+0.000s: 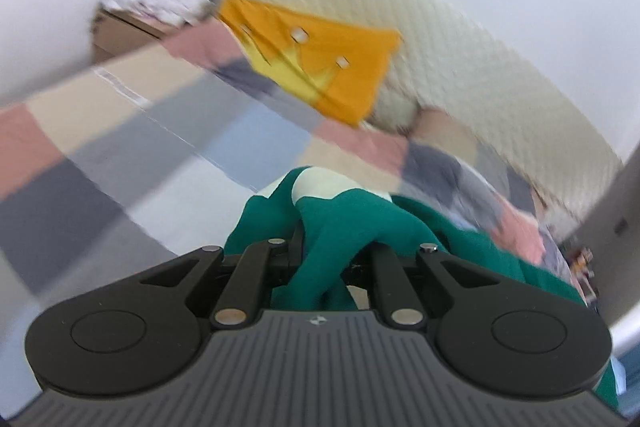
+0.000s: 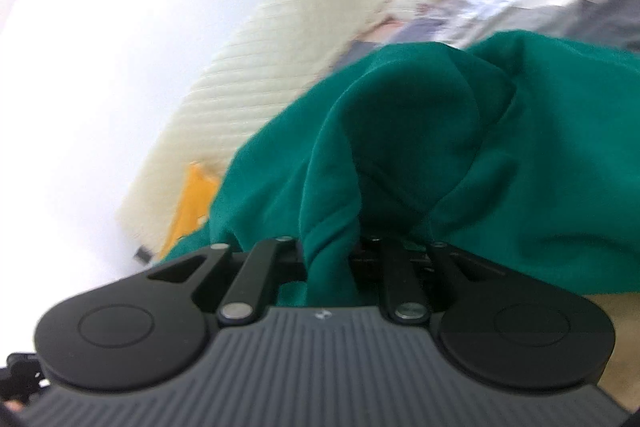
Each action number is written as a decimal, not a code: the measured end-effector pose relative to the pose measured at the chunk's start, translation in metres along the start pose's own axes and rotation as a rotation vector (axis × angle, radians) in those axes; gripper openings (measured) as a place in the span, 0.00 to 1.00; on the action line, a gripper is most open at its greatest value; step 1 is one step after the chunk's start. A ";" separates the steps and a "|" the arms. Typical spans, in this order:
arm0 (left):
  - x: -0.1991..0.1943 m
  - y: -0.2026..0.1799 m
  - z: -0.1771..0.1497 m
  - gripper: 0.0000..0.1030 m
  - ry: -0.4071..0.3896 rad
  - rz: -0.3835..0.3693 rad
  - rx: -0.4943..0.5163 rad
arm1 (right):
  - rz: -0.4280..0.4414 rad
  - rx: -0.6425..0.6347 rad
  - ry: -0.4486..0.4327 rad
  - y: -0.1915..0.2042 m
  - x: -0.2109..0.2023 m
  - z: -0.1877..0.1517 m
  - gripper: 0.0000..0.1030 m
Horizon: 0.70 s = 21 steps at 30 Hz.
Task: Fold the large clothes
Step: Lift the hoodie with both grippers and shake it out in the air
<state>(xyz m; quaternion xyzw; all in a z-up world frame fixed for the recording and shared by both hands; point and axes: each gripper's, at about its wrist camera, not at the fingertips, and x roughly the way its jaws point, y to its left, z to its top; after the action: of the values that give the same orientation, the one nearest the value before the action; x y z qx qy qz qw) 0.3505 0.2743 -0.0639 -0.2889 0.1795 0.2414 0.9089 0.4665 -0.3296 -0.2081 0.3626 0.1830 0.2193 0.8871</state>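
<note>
Green garment (image 2: 460, 147) hung bunched between both tools above the patchwork bedspread (image 1: 120, 155); the left gripper (image 1: 320, 259) and right gripper (image 2: 332, 259) were each clamped tight on a pinch of its fabric. Doing this lift well probably meant drawing the two holds apart evenly until the cloth hung flat, clear of the orange item (image 1: 320, 59) beyond.

no legible text, small unreadable emblem on each gripper body
</note>
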 end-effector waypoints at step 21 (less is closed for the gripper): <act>-0.022 0.204 0.030 0.12 0.044 0.375 -0.124 | 0.118 -0.067 0.397 0.027 0.040 -0.045 0.15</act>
<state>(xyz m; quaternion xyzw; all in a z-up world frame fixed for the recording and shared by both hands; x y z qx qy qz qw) 0.2278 0.4313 -0.1195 -0.3112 0.2348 0.4105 0.8243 0.4710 -0.2656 -0.2254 0.2928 0.3254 0.3440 0.8307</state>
